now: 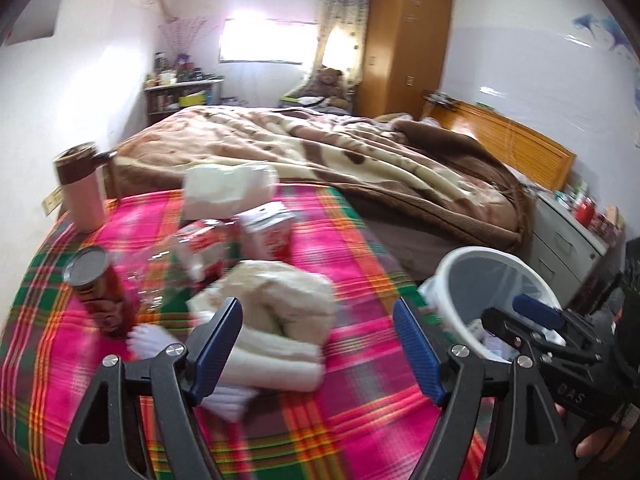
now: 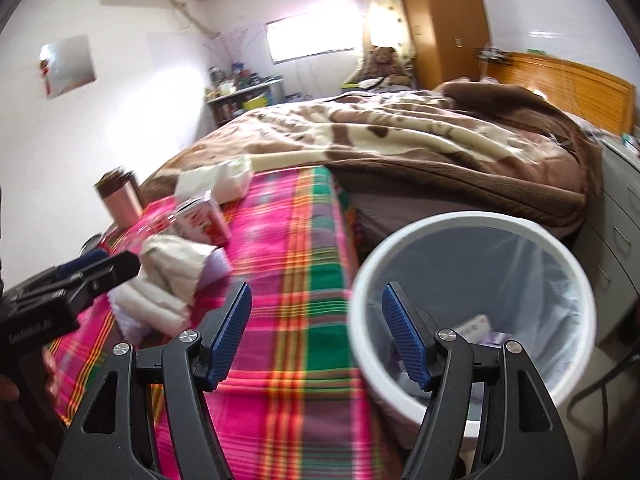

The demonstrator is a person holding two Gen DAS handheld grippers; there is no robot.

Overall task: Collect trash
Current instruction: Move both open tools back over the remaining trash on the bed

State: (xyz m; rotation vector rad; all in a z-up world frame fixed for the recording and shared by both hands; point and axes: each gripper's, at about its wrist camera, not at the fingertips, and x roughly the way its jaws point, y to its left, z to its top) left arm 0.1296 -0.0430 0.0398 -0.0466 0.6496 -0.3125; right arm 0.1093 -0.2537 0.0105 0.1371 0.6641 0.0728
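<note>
Two grippers, left gripper (image 1: 318, 344) and right gripper (image 2: 316, 332), gape empty; one bin (image 2: 472, 224)

A home bedroom. A bed (image 1: 360, 168) under a brown blanket (image 1: 304, 152) fills it. A wooden wardrobe (image 1: 404, 40) and teddy bear (image 1: 328, 84) stand by the curtained window (image 1: 264, 40).

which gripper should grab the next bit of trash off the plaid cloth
Left, probably: the left gripper stands open right in front of the crumpled white wrapper, while the right gripper, empty, faces the bin.
</note>
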